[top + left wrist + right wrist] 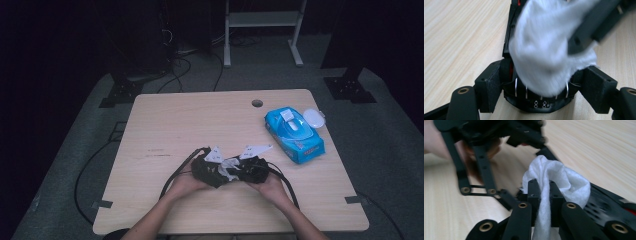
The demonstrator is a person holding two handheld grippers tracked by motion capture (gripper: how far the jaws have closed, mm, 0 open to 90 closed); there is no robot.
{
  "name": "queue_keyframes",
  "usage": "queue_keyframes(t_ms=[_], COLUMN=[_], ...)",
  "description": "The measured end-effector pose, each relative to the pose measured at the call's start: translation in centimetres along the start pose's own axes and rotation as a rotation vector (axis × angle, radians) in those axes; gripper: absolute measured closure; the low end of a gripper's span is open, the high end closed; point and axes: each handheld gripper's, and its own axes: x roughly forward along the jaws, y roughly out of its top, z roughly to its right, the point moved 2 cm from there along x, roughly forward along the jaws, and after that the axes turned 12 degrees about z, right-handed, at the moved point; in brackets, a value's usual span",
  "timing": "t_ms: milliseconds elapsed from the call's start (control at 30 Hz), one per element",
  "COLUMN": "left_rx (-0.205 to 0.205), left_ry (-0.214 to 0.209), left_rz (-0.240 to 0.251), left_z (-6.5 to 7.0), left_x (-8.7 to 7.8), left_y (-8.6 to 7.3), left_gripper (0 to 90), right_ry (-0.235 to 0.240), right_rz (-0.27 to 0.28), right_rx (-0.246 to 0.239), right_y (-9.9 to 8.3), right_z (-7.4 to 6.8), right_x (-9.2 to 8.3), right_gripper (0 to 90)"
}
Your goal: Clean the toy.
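Two grippers meet low in the frame: right gripper point(541, 195) pinches one white wipe point(556, 177), left gripper point(541, 82) clamps a black object point(536, 100).

White wet wipe point(549, 177), crumpled and soft-textured; one bunched strand clamped between two black jaws, the rest puffed out beyond them; pressed against a black device point(536, 98) with red accents and metal contacts, itself held low over the wooden table.

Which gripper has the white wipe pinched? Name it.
The right gripper: its fingers are shut tight on the white wipe. The left gripper has fingers spread around a black object the wipe is rubbing.
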Motion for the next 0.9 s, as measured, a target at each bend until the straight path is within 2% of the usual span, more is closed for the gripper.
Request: queue_keyframes(t_ms=[100,167,233,367,467,567,633,800,900], left_rx=[-0.004,-0.008,-0.007,-0.006,-0.004,-0.001,-0.002,-0.014,-0.029], left_ry=[0.005,0.007,0.008,0.009,0.010,0.009,0.007,0.007,0.011], left_rz=[0.012,0.011,0.011,0.025,0.016,0.004,0.009,0.036,0.046], left_z=[-0.2,-0.3,-0.4,-0.4,-0.4,-0.4,-0.5,-0.6,-0.8], left_x=[-0.4,-0.5,-0.6,-0.7,-0.6,-0.6,-0.6,-0.9,-1.1], left_y=[0.0,-0.1,-0.2,0.0,-0.1,-0.3,-0.3,-0.2,-0.1], left_gripper=[25.0,25.0,25.0,25.0,25.0,25.0,25.0,25.0,24.7], right_ry=[-0.020,-0.077,-0.112,-0.186,-0.184,-0.139,-0.145,-0.187,-0.192], right_rz=[-0.003,-0.012,-0.001,-0.008,0.002,0.014,0.002,-0.001,-0.010], right_rx=[-0.006,0.007,0.068,0.107,0.120,0.102,0.071,0.114,0.126], right_y=[0.0,-0.4,-1.1,-1.9,-2.0,-1.6,-1.4,-2.1,-2.4], right_z=[0.7,2.0,3.6,5.6,5.5,4.6,4.4,6.0,6.3], right_x=[-0.5,-1.4,-2.3,-3.5,-3.5,-3.0,-2.9,-3.6,-3.7], right_gripper=[82.8,82.8,82.8,82.8,82.8,82.8,82.8,82.8,82.8])
